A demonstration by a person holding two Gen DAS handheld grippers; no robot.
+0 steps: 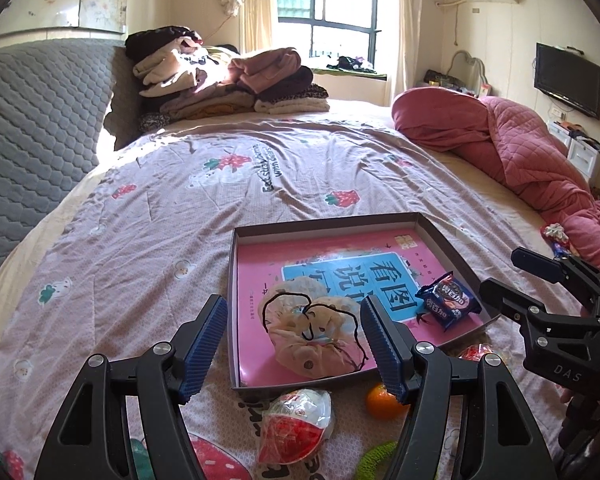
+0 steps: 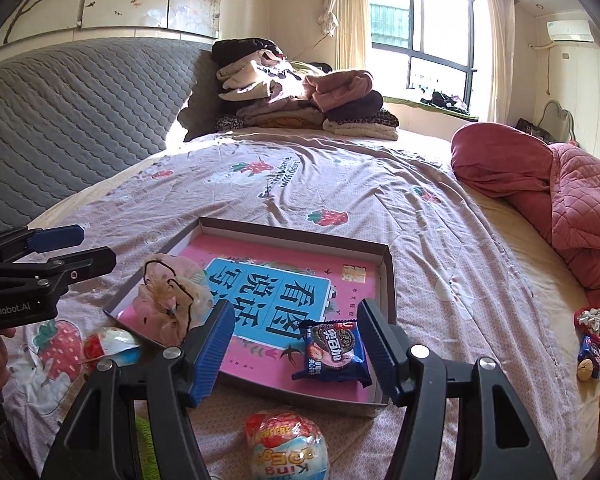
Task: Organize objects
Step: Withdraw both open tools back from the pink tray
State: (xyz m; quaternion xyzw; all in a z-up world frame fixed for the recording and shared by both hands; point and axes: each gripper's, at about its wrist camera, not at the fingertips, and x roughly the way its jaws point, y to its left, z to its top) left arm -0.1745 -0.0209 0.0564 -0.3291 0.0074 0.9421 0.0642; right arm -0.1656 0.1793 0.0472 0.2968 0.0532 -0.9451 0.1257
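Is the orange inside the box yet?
No, the orange sits on the bedspread just outside the box near wall, beside the left gripper.

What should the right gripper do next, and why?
Probably ease the right gripper back and down toward the wrapped egg-shaped snack on the bedspread just short of the box. Both grippers are open and empty; the blue cookie packet and the scrunchie already lie in the box, while this snack is still outside it.
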